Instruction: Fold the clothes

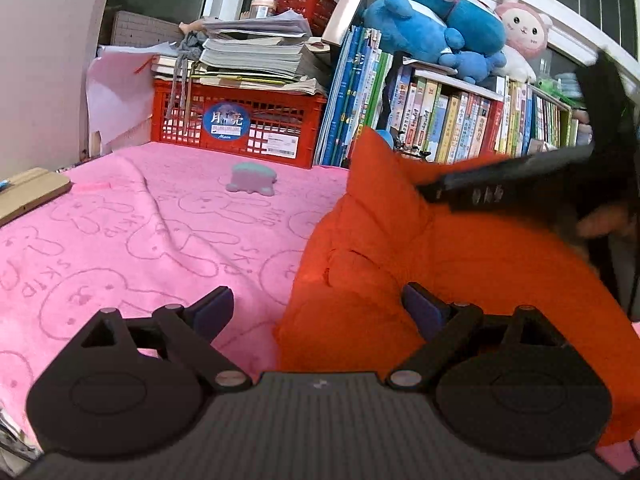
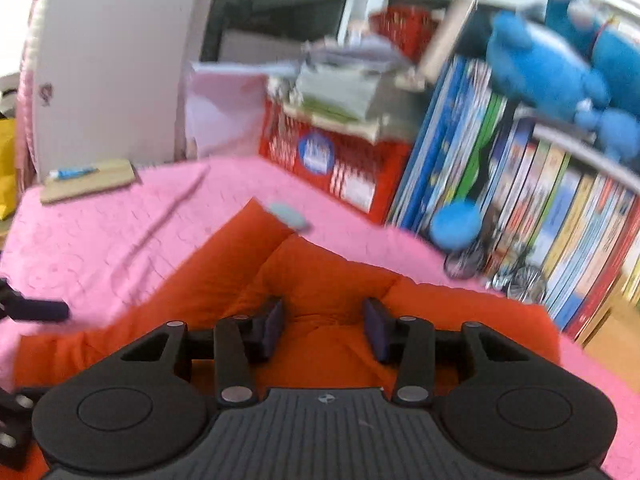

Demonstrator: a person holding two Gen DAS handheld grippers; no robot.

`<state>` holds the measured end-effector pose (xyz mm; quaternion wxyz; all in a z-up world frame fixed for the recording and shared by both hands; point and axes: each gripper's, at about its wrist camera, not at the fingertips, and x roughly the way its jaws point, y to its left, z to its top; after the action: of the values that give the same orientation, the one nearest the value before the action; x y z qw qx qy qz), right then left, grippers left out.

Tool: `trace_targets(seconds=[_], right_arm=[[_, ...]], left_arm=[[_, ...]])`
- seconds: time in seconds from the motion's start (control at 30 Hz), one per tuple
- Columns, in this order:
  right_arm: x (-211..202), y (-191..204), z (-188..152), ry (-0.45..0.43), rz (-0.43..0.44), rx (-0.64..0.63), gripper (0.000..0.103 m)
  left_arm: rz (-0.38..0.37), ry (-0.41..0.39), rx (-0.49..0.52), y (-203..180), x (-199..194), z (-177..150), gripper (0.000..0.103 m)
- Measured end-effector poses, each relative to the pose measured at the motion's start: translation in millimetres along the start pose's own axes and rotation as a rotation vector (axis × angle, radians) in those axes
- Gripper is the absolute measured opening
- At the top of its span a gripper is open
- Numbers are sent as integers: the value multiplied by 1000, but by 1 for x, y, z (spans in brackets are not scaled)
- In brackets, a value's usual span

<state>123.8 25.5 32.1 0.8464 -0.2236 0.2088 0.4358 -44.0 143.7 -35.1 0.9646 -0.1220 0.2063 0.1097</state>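
1. An orange garment (image 1: 460,264) lies crumpled on a pink towel (image 1: 132,236) printed with rabbit outlines, which covers the tabletop; in the left wrist view it fills the right half of the surface, bunched into soft folds
2. The left tool (image 1: 318,306) stands wide open; one fingertip is over the pink towel and the other over the near edge of the garment, with nothing pressed between the pads
3. The right tool (image 2: 323,326) is part open, its two pads apart above a fold of the orange garment (image 2: 320,280); no cloth is pinched between them, and this view is smeared by motion blur
4. In the left wrist view the right tool shows as a dark, blurred shape at the right edge, above the garment, with a hand (image 1: 604,222) behind it
5. A small grey-blue toy (image 1: 252,178) sits on the towel just beyond the garment
6. Behind the tabletop stands a red crate (image 1: 240,120) stacked with papers, beside a row of books (image 1: 452,120) with blue plush toys (image 1: 440,20) on top
7. A wooden board (image 2: 90,180) rests at the far left corner
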Motion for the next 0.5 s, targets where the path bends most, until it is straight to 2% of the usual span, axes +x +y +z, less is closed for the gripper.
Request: trace_targets(seconds=[0.2,0.33,0.4,0.5], right_arm=[[20,-2,-19,35,20,36,44],[14,-10,-23,-13,43,77,45],[-6,-23,-29,-69,91,158,51],[-45,-46,-42,-162,173,333,81]], left_arm=[[-13,17,-24,2,8,-3,95],[14,23,14,-2,1,3,94],[39,3,36,-6,-7,11,94],[54,-63,49,-14,-21,28,94]])
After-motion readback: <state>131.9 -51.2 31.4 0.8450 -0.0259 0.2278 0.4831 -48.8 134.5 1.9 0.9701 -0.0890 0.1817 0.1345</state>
